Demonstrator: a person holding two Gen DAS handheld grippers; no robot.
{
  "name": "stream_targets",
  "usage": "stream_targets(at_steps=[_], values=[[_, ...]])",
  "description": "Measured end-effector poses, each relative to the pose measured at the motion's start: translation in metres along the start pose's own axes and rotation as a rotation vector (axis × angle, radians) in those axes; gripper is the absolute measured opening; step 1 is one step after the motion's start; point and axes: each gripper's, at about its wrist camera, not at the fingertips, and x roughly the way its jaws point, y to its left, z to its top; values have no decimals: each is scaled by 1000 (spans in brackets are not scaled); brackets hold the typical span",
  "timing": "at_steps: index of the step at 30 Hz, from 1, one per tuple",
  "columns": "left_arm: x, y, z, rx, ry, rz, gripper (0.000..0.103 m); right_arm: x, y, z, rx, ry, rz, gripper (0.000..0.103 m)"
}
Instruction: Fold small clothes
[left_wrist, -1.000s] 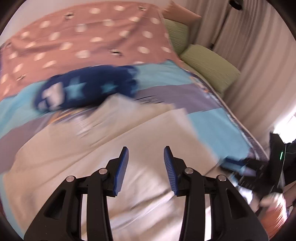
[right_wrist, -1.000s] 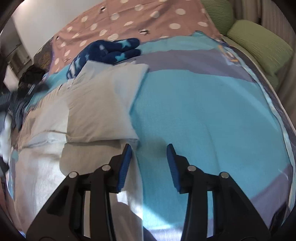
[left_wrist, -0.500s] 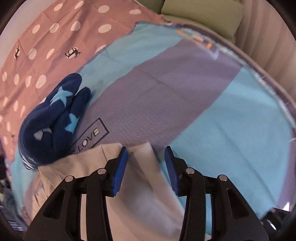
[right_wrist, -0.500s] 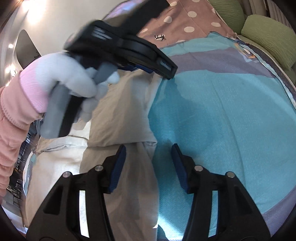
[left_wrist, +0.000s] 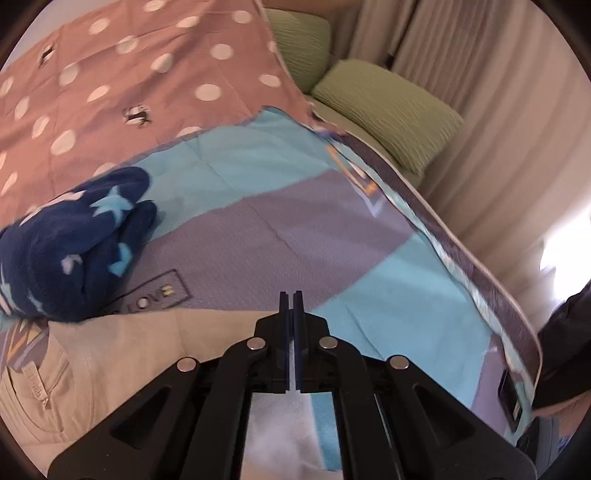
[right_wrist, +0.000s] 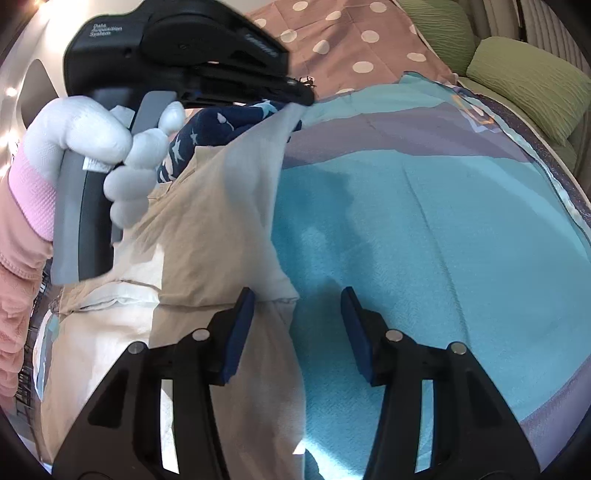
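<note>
A pair of small beige trousers (right_wrist: 221, 229) lies on the blue and purple blanket (right_wrist: 424, 240). My left gripper (left_wrist: 290, 306) is shut on the far corner of one trouser leg. In the right wrist view the left gripper (right_wrist: 301, 99) holds that corner lifted off the blanket, and the cloth hangs down from it. The trousers also show in the left wrist view (left_wrist: 122, 343), with a pocket at the lower left. My right gripper (right_wrist: 295, 325) is open, low over the near edge of the same leg, its left fingertip (right_wrist: 240, 314) over the cloth.
A folded dark blue fleece with light stars (left_wrist: 70, 240) lies just beyond the trousers. A pink polka-dot quilt (left_wrist: 122, 81) covers the far bed. Two green pillows (left_wrist: 388, 107) lie at the far right beside beige curtains (left_wrist: 498, 110).
My left gripper has closed on the corner of the trouser leg and raised it. My right gripper has stayed open near the leg's near edge.
</note>
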Motion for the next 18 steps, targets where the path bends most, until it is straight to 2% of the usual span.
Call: stream_targets(at_steps=[3,6,12,17,18], values=[[8,20,-3,-72,-8,-5,1,0,-1,-1,3,2,-6,50],[12,31,-6,-101,-33,-14,1,1,-1,-1,4,7,-8,50],[-8,45,-7,-138,-100,-28,4,2,-1,-1,4,9,-6,51],[-12,50,-29,-81,-70,-4,22,3,-2,-2,3,9,-6,51],[-13,51,-37,-68,-60,0,29,3,-2,-2,0,9,-8,51]])
